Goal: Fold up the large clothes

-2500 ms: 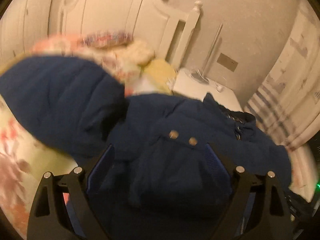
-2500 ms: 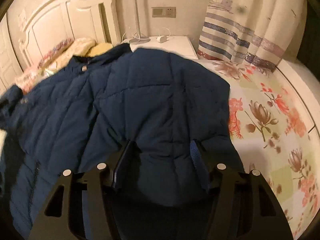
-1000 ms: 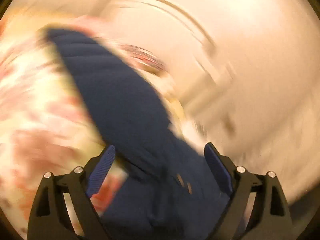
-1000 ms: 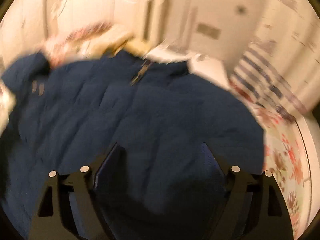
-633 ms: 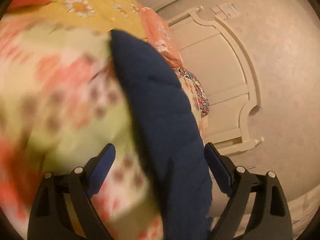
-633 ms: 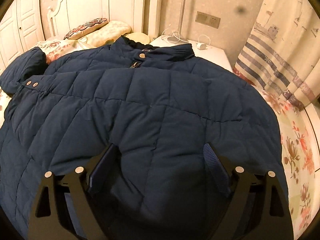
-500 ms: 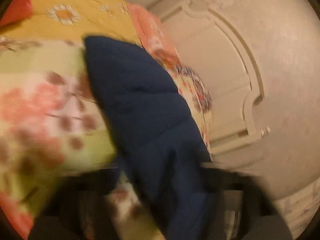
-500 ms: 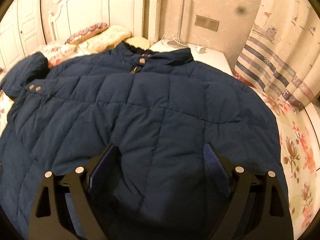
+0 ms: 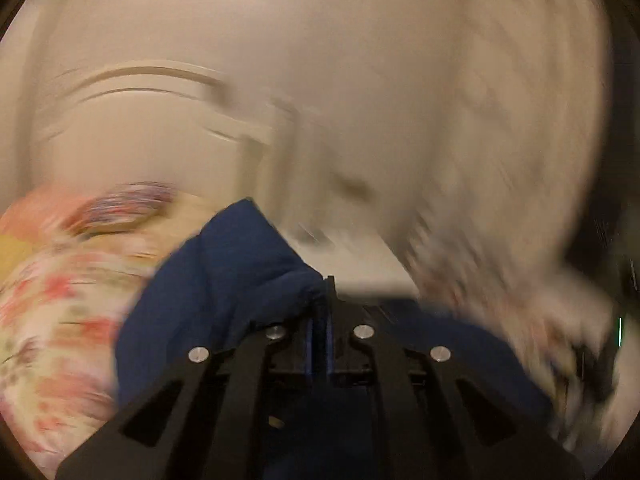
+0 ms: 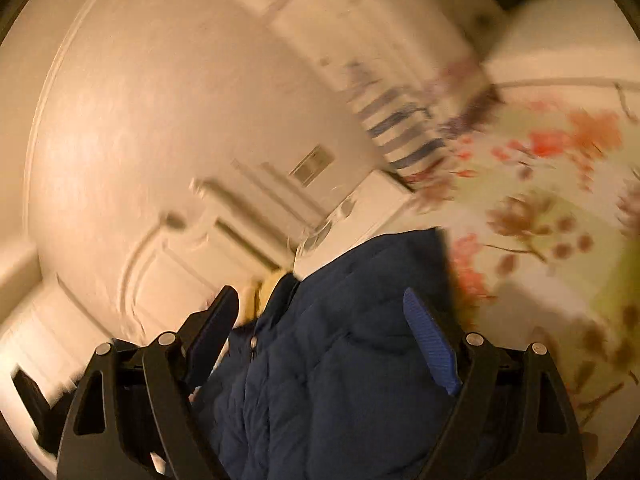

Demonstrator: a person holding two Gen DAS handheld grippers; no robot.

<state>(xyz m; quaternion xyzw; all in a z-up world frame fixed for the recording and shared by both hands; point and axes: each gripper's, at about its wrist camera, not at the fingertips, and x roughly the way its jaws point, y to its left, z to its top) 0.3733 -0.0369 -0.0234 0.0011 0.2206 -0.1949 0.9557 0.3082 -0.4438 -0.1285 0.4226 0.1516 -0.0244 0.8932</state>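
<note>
1 jacket point(image 10: 340, 380), 2 grippers point(image 10: 320, 320)

Left claw point(image 9: 319, 316) now clamped on jacket point(image 9: 224, 280)

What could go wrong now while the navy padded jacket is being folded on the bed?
1. The left gripper pinches only a small edge of the navy padded jacket; the bulky fabric may slip out.
2. The right gripper is open over the jacket, so that side is unheld and may fold unevenly.
</note>
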